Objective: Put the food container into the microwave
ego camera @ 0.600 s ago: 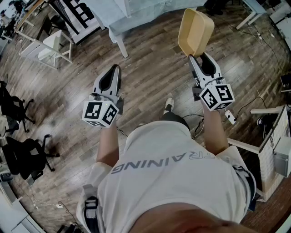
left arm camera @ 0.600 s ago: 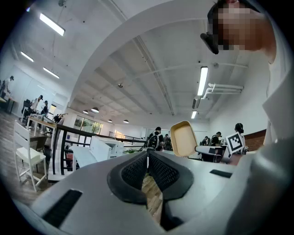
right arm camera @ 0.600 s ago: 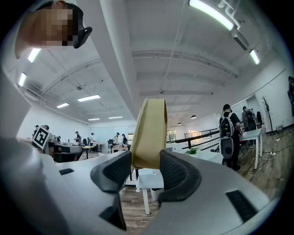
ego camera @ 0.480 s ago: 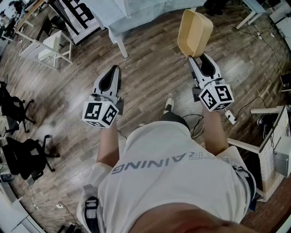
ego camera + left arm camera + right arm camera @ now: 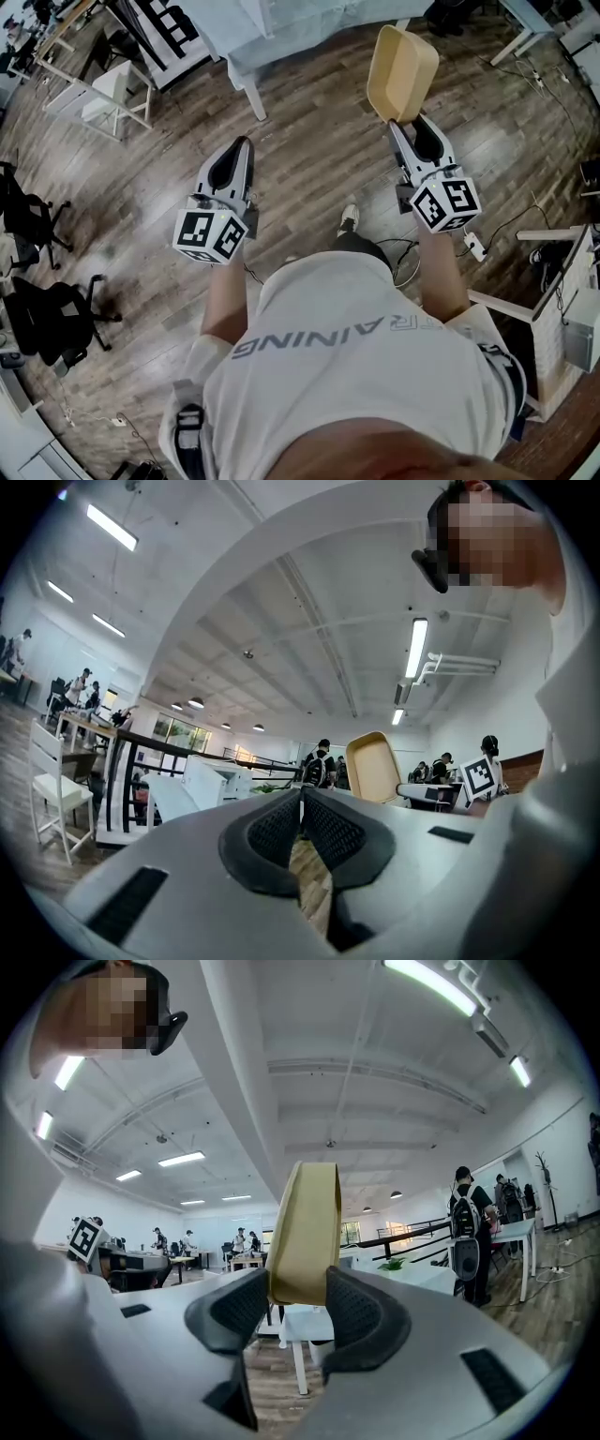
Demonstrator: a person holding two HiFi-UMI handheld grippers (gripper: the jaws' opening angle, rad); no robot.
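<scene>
My right gripper [image 5: 397, 120] [image 5: 298, 1299] is shut on the near edge of a tan food container [image 5: 400, 61] [image 5: 306, 1232]. The container is carried in the air over the wood floor, turned on its side so its hollow faces left. It also shows from the left gripper view, the food container [image 5: 372, 769] at the right with its inside toward me. My left gripper [image 5: 238, 142] [image 5: 301, 797] is held level at the left, its jaws shut with nothing between them. No microwave shows in any view.
A table with a pale cloth [image 5: 281, 28] stands ahead, its white leg [image 5: 251, 97] between the two grippers. A white chair [image 5: 111, 94] and black office chairs [image 5: 47, 314] are at the left. Cables and a power strip [image 5: 473, 244] lie on the floor at the right. People [image 5: 466, 1232] stand at desks further off.
The view has shifted slightly; both grippers and the container keep their places relative to each other.
</scene>
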